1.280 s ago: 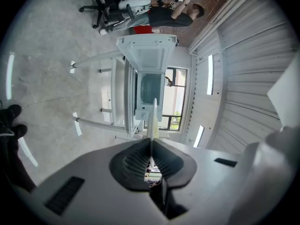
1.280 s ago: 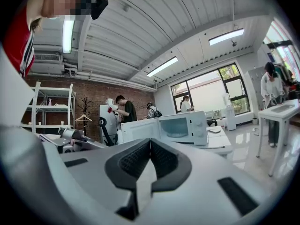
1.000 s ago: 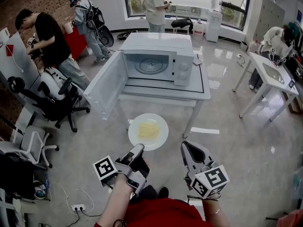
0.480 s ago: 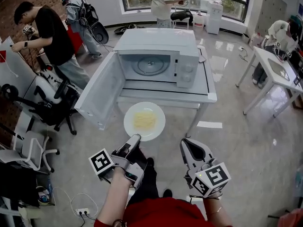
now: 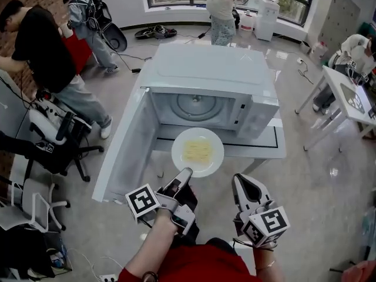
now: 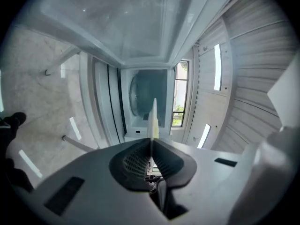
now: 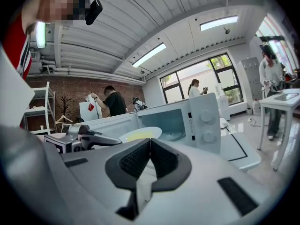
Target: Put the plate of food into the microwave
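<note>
A white plate [image 5: 198, 151] with yellow noodles hangs level in front of the open microwave [image 5: 205, 69], just before its cavity and glass turntable [image 5: 197, 106]. My left gripper [image 5: 185, 174] is shut on the plate's near rim. In the left gripper view the plate [image 6: 153, 118] shows edge-on between the pads, and the cavity [image 6: 147, 95] lies straight ahead. The microwave door [image 5: 126, 151] swings wide to the left. My right gripper [image 5: 242, 184] hovers shut and empty to the right of the plate, low and near my body. The right gripper view shows the plate [image 7: 140, 134] beside the microwave [image 7: 197, 118].
The microwave stands on a white table [image 5: 276, 148]. A black office chair [image 5: 56, 134] and a person stand at the left beyond the door. Another white table [image 5: 352, 98] is at the right. More people stand at the back by the windows.
Both grippers and the plate have moved forward to the microwave. The plate, earlier short of the table's edge, now hangs over the table at the cavity's mouth.
</note>
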`<state>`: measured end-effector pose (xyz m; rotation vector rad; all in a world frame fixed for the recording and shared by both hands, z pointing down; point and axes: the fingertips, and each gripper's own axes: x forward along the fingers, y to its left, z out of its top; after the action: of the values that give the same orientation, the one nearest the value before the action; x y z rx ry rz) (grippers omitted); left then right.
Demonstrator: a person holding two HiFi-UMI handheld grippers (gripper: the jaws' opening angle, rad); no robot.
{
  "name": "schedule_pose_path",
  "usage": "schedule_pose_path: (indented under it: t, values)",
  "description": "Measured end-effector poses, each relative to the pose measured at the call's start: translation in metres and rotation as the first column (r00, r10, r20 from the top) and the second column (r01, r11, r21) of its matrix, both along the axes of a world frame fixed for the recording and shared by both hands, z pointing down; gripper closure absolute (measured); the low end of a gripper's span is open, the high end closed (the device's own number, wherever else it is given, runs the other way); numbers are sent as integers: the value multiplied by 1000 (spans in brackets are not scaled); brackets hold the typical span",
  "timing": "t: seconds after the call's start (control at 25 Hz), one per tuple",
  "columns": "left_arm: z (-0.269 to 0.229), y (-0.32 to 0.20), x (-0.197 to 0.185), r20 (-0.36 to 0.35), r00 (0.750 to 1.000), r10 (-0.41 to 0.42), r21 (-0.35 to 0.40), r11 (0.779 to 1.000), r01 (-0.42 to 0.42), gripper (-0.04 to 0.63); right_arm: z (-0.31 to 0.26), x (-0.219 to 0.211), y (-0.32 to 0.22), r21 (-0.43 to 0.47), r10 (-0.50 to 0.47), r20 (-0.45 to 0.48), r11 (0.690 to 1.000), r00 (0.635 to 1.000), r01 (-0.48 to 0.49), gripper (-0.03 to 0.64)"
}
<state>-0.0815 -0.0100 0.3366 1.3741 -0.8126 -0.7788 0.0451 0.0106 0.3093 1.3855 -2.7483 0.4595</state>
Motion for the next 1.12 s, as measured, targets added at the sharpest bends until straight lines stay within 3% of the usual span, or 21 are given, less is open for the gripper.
schedule_pose_path:
  t: [0.24, 0.56, 0.72, 0.96, 1.12]
  values:
    - [7, -50, -7, -6, 999, 41, -26, 999, -41, 573, -2, -12, -47, 4, 42, -32, 999, 999, -42, 601]
    - [14, -77, -13, 33, 999, 42, -45, 998, -41, 574, -7, -15, -71, -11, 37, -9, 999, 999, -37, 601]
    - [21, -102, -14, 47, 999, 22, -41, 999, -20, 574, 2, -10, -82, 21, 33, -41, 999, 999, -32, 601]
    - [38, -125, -2, 19, 1000, 24, -29, 999, -23, 574, 18, -17, -102, -1, 34, -18, 999, 999, -34, 601]
    - [47, -132, -4, 23, 1000, 21, -20, 1000, -20, 574, 29, -31, -113, 56, 20, -12, 998, 1000, -20, 601]
